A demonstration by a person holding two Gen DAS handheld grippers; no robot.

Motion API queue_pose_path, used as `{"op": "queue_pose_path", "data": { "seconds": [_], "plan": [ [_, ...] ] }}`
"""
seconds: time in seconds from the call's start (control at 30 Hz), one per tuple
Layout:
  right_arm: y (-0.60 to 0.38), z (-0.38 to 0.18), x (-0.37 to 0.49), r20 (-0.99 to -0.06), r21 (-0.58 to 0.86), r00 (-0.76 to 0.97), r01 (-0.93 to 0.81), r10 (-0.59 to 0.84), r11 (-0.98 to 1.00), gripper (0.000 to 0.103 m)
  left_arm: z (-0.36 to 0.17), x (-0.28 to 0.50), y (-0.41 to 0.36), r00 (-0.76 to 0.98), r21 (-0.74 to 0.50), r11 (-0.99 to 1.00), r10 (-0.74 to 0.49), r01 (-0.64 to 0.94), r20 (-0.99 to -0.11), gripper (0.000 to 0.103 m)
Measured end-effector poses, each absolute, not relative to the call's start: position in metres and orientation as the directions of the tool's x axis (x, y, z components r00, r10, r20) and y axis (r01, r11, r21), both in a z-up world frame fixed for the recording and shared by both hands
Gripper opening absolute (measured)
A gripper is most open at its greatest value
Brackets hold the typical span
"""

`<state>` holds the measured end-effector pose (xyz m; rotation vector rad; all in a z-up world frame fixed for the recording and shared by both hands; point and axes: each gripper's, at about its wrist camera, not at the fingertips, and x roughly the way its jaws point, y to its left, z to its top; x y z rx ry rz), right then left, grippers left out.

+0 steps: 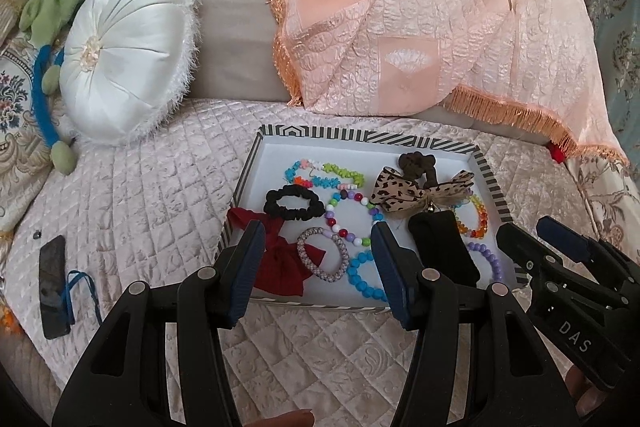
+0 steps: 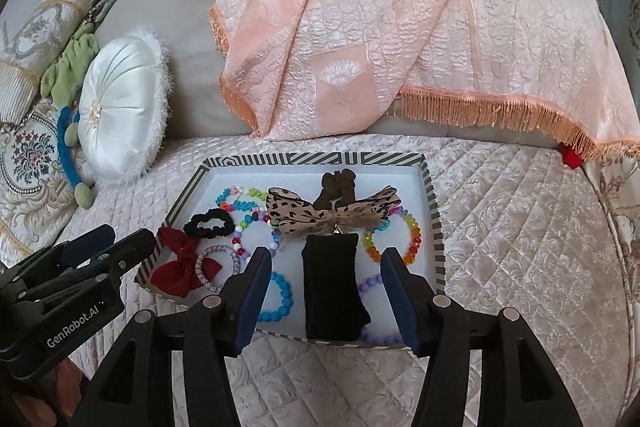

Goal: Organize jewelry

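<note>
Striped-rim tray (image 2: 434,227) sat on the quilted bed cover (image 2: 520,247), near the cover's back edge, below the peach fringed throw (image 2: 400,47).

Left gripper (image 1: 318,267) hovered over the tray's near-left portion. Fingers (image 1: 244,267) spread wide, nothing between the pads, touching nothing.

Right gripper (image 2: 324,299) hovered over the tray's near edge. Fingers (image 2: 396,299) released; the black velvet pad (image 2: 332,291) lay between them in view but rested in the tray, clear of both pads.

Tray contents:
- red bow (image 1: 280,263) draped over the near-left corner rim
- black scrunchie (image 1: 294,205) just behind the bow
- braided bangle (image 1: 324,255) beside the bow
- blue bead bracelet (image 1: 368,279) at the near edge
- purple bead bracelet (image 2: 378,331) at the near-right corner, partly under the pad
- rainbow crystal bracelet (image 2: 412,243) along the right side
- leopard bow (image 2: 320,215) mid-tray, brown scrunchie (image 2: 336,187) behind it
- multicolour bead strands (image 1: 320,175) toward the back-left

White round cushion (image 1: 128,55) stood off the tray, toward the cover's left side. Dark phone (image 1: 52,287) lay near the cover's left edge.
</note>
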<state>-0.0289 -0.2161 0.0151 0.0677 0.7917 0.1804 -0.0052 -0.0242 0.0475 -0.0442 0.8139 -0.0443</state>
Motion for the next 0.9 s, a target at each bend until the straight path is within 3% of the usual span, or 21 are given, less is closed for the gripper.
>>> {"op": "queue_pose_path", "data": {
  "seconds": [0.9],
  "plan": [
    [-0.213, 0.02, -0.042, -0.703, 0.123, 0.684, -0.151, 0.193, 0.981, 0.057, 0.055, -0.021, -0.022, 0.7, -0.032, 0.999, -0.029, 0.01, -0.714, 0.055]
  ]
}}
